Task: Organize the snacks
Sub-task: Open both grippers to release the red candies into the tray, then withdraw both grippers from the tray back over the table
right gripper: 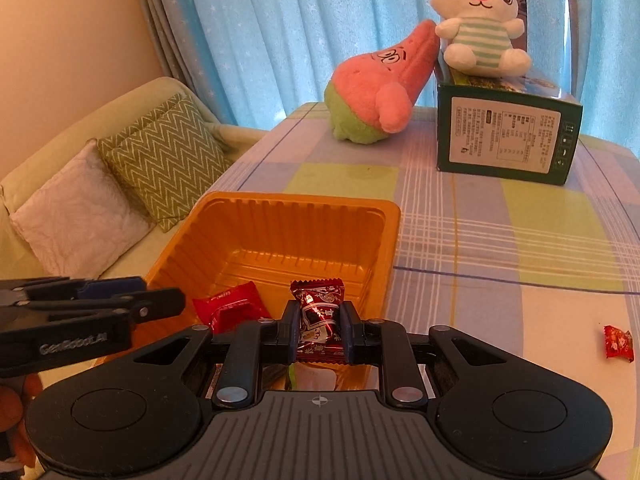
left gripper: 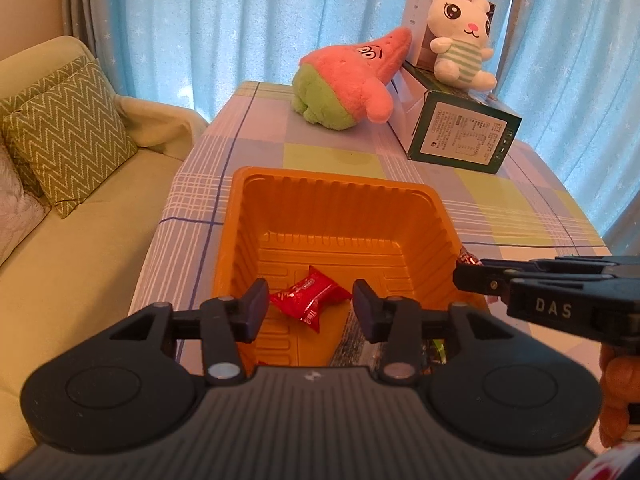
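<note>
Holding dark red candy pinched in my right gripper over orange tray; left gripper parted, empty, bright red packet lying on tray floor beneath; I'd lower right well inside wall before loosening fingers, keeping grippers apart

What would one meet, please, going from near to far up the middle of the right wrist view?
The right claw shut on a dark red candy → the orange tray → the checked tablecloth → the pink star plush toy → the blue curtain.
</note>
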### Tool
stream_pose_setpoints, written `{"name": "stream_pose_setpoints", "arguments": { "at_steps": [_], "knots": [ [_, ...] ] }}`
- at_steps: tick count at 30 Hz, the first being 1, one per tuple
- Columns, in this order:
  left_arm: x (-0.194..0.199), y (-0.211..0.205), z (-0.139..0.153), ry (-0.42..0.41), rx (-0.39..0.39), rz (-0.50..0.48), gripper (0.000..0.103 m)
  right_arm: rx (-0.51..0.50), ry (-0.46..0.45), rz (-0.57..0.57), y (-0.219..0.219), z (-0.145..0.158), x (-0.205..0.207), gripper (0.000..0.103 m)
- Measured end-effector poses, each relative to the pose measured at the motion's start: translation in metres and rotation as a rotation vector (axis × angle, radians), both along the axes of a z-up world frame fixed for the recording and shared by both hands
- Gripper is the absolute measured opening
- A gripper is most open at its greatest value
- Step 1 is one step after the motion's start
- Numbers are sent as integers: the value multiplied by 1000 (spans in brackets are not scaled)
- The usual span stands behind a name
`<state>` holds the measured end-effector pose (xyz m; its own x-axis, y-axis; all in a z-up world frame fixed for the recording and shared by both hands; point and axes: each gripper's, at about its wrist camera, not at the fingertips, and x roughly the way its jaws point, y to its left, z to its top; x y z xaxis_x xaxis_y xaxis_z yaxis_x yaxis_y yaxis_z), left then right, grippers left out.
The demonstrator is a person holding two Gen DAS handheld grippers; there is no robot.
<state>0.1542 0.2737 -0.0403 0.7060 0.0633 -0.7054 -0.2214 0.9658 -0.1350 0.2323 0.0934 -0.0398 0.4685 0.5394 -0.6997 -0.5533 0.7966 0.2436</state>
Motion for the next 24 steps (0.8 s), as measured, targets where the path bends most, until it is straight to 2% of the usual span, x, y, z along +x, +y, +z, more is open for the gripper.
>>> {"name": "stream_pose_setpoints", "arguments": {
  "at_steps": [2, 8, 9, 11, 17, 20, 24],
  "knots": [
    [-8, -1, 1, -9, -4, -3, 47, 9, 0, 2, 2, 2, 0, 21],
    [-27, -7, 6, -18, 19, 7, 63, 64, 18, -7, 1, 9, 6, 23],
    [-30, -8, 8, -20, 24, 12, 66, 68, 13, -16, -1, 11, 6, 26],
    [-37, -10, 11, -25, 36, 18, 68, 84, 17, -29, -9, 14, 3, 48],
    [-65, -20, 23, -43, 23, 40, 74, 82, 45, -101, -43, 21, -21, 49],
    [-81, -29, 28, -45, 6, 45, 78, 80, 67, -135, -61, 25, -42, 49],
    [-101, -44, 35, -35, -11, 42, 79, 63, 61, -149, -81, 35, -73, 49]
  ]
}}
